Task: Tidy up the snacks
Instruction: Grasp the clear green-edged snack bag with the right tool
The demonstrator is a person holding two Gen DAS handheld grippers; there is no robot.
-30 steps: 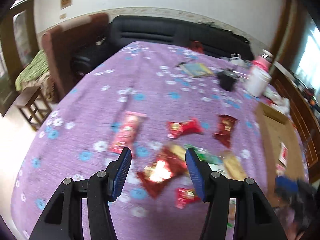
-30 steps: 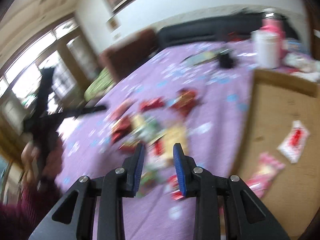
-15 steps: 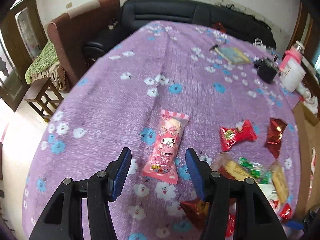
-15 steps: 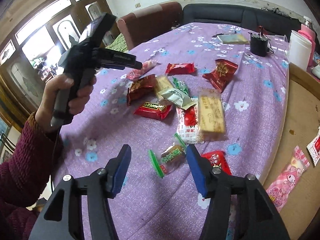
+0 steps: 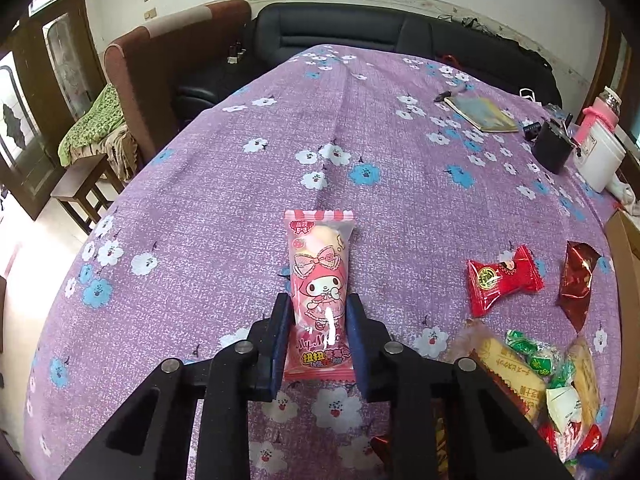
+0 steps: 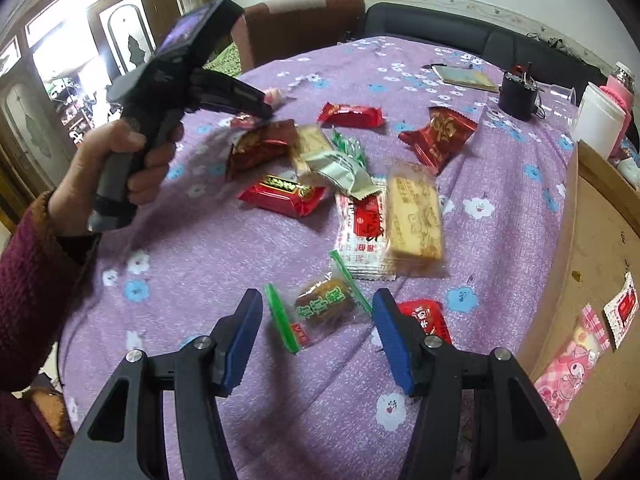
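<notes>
Your left tool [image 5: 319, 334] has its jaws closing on the pink character snack packet [image 5: 320, 276], which lies flat on the purple flowered cloth of the counter [image 5: 240, 184]; the blue pads already sit against both long edges near its lower end, so you are taking it across its narrow width, which seems the sensible way to lift a slim, soft pouch without crumpling its sealed ends. That packet lies apart from the rest, well to the left of the loose heap, probably why you go for it on its own. Your right tool [image 6: 318, 328] stands wide, its jaws either side of the small green-edged sweet packet [image 6: 322, 310] without pressing it, lined up so the pads would meet its sides when brought together. Beyond it lie the other snacks: a biscuit pack [image 6: 414, 218], a white and red pack [image 6: 360, 236] partly under it, and several red wrappers further off. The cardboard box [image 6: 592, 240] stands at the right edge of the counter and already holds a matching pink packet [image 6: 570, 368] and a small white and red sachet [image 6: 622, 308], so it looks like the place where the snacks are being gathered. Both picks are near that heap, so mind that neither tool drags a neighbour along.
</notes>
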